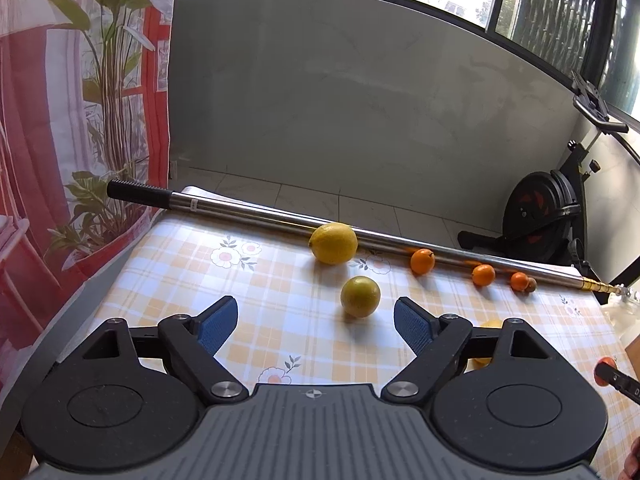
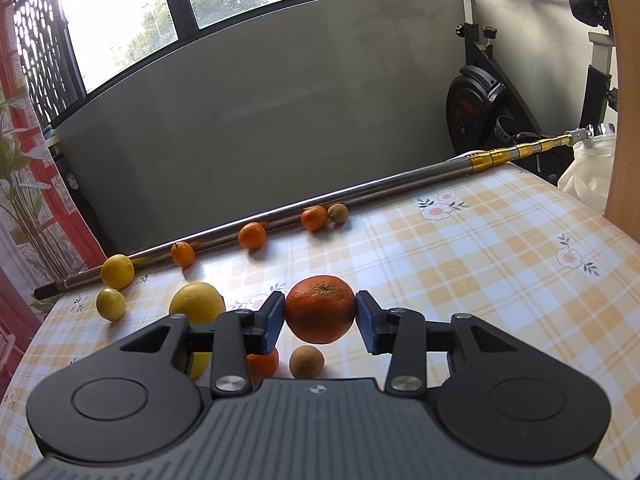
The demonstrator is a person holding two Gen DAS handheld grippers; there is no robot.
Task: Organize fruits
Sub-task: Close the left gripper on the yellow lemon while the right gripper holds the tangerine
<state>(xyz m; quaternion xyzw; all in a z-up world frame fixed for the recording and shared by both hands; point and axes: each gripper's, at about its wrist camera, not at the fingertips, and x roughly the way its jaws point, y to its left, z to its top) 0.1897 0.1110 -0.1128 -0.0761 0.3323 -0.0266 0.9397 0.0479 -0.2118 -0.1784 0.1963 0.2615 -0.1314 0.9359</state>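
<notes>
While the right gripper [image 2: 320,316] clamps a large orange [image 2: 320,314] above the checked tablecloth [image 2: 460,264], the left gripper [image 1: 316,322] hangs spread wide near a greenish lemon [image 1: 360,296].

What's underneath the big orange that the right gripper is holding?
Under the big orange, held in the right gripper, the checked tablecloth carries a small brown fruit and a small orange fruit, partly hidden by the gripper finger.

Our left gripper [image 1: 316,326] and right gripper [image 2: 320,320] both have black arms, blue bumpy pads, round silver screws, and a grey ridged body.
</notes>
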